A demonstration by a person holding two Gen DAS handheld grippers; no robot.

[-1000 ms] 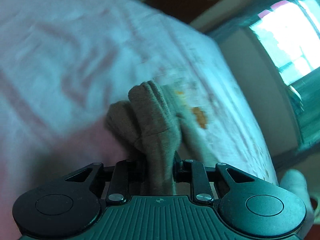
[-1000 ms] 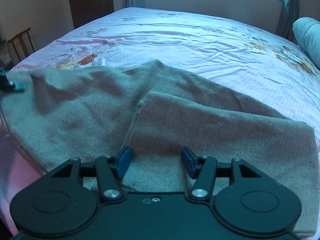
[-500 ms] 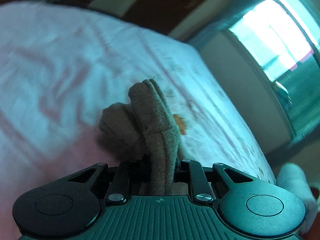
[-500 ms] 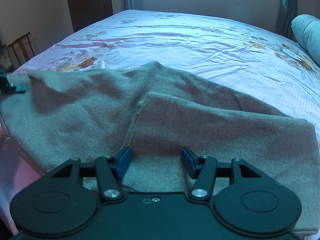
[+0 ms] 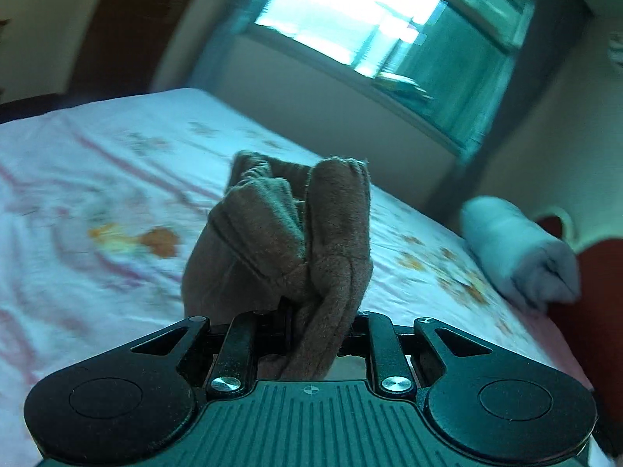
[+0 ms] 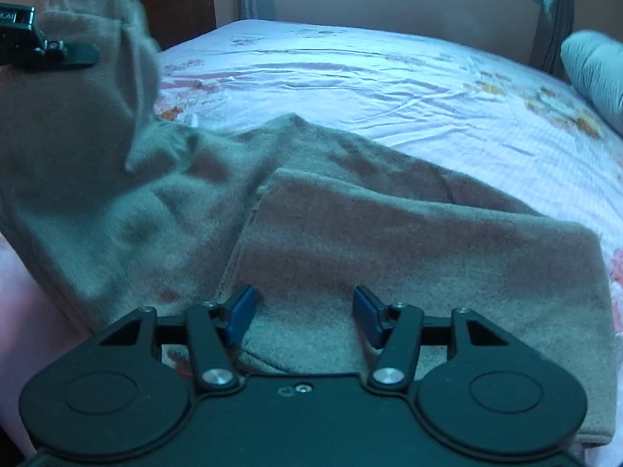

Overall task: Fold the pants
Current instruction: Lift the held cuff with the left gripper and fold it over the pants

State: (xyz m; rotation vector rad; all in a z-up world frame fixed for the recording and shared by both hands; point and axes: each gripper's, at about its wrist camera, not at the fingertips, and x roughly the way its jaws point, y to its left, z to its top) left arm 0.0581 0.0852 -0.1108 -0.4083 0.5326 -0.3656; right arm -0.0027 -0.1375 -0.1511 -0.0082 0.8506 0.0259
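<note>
Left gripper (image 5: 315, 323) clamps a bunched end of the brown pants (image 5: 288, 249), lifted above the floral bed sheet (image 5: 97, 202). Over on the right wrist view, right gripper (image 6: 303, 317) hovers with fingers spread over the pants (image 6: 389, 241) lying flat on the bed sheet (image 6: 389, 85), left end raised.

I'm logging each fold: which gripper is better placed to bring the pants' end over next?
Left. The left gripper is already shut on the pants, their end raised off the bed. The right gripper is open over the flat part.
</note>
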